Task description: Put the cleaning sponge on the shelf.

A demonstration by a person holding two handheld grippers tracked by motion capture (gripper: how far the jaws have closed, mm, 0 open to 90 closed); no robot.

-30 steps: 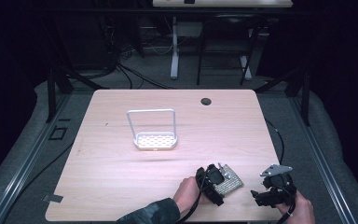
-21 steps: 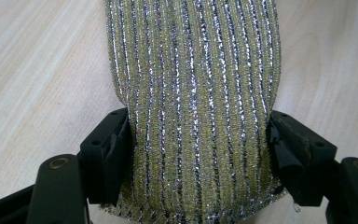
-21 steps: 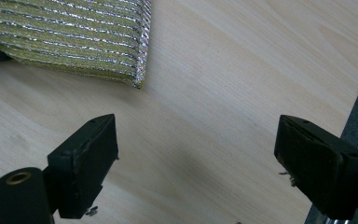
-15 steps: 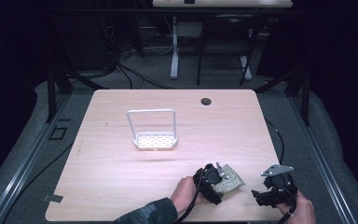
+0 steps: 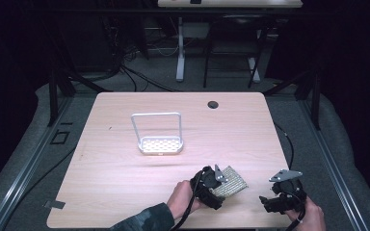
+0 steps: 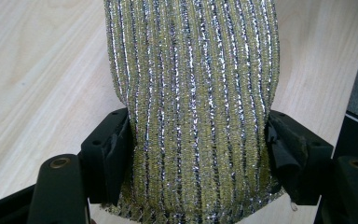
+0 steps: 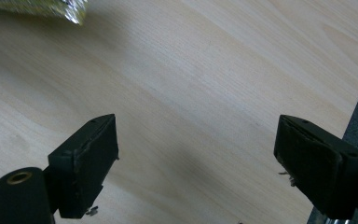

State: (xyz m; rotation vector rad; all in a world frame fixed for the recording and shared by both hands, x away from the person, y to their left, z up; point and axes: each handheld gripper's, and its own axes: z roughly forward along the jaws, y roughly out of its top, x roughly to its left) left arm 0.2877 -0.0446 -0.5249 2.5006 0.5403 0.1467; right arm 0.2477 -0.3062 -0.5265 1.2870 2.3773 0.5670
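Left gripper (image 5: 220, 183) clamps the scourer (image 6: 193, 107) across its width, near the table's (image 5: 125, 168) front edge; right gripper (image 7: 200, 163) hangs open, just beside. Likely bound for the rack (image 5: 157, 136): carry level, keep the squeeze.

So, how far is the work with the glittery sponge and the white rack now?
Done, it seems: the left gripper has its jaws closed on the sponge, near the table's front edge. In hand: that grip; whether the sponge is lifted, I cannot tell. Left, probably: carrying it to the white rack, which stands empty farther back. The right gripper is open over bare wood.
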